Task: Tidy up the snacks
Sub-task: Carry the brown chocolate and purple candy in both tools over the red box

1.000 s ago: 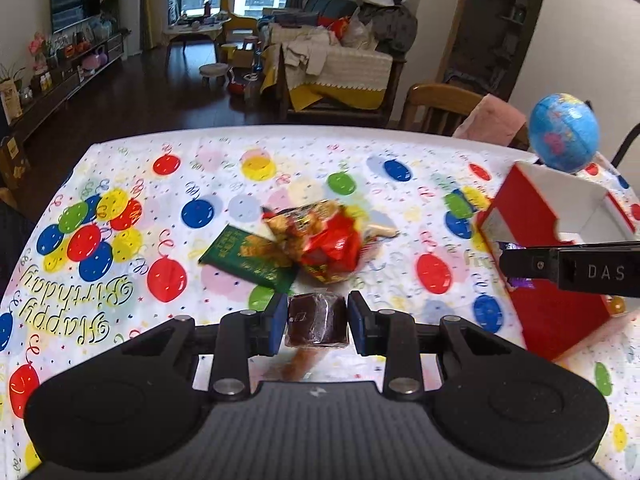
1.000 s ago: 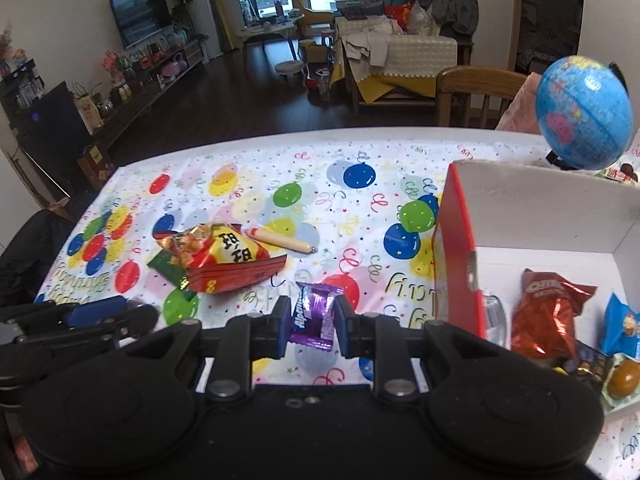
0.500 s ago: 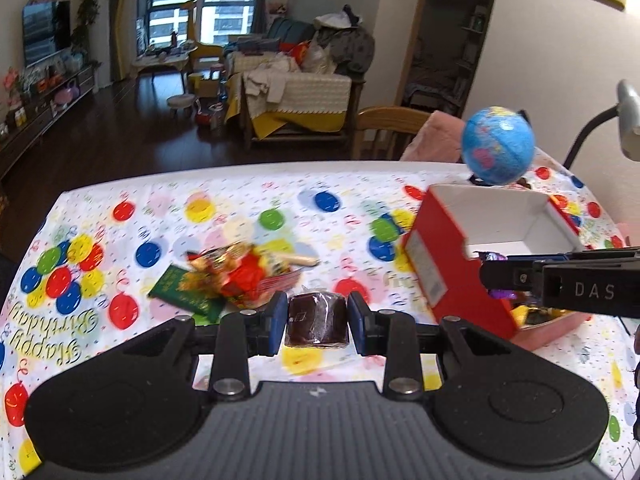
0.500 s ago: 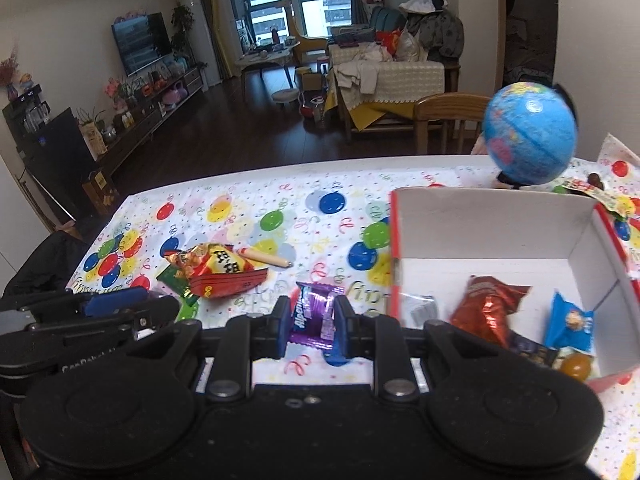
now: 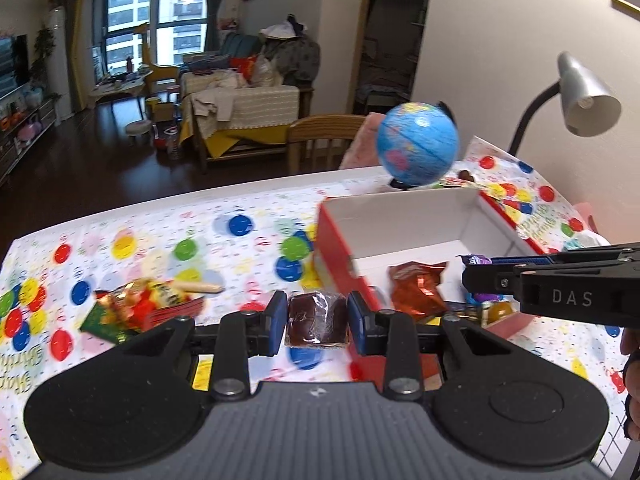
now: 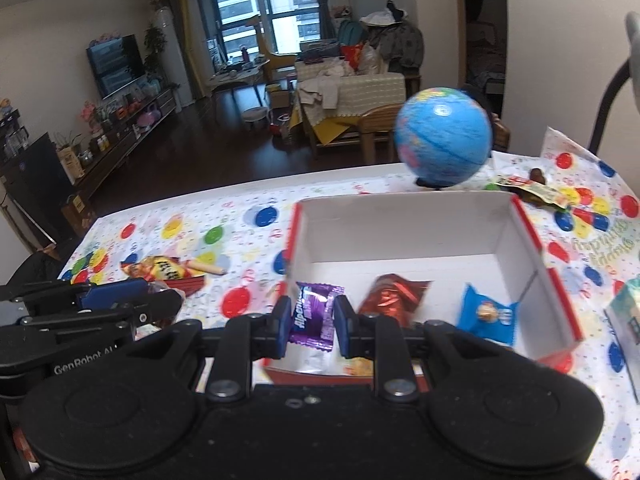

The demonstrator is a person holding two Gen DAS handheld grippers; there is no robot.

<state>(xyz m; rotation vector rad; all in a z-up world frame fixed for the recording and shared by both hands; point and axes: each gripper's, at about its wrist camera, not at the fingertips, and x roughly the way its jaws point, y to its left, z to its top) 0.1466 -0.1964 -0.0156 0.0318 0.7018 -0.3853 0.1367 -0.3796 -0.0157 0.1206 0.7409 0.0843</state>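
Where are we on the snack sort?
Done: red foil pack and blue packet lie in the red box. In hand: right hand-held gripper holds a purple candy over the box; left hand-held gripper clamps a brown wrapped cake beside it. Left: the snack pile on the tablecloth.

Two grippers (image 5: 317, 318) (image 6: 311, 322) each carry one sweet: a brown cake (image 5: 316, 318) and a purple candy (image 6: 314, 314). One red box (image 6: 404, 224) holds two visible packets, red (image 6: 394, 294) and blue (image 6: 486, 312). One globe (image 6: 442, 144), one lamp (image 5: 584, 98), one snack bag (image 6: 166, 270) on the worktop.
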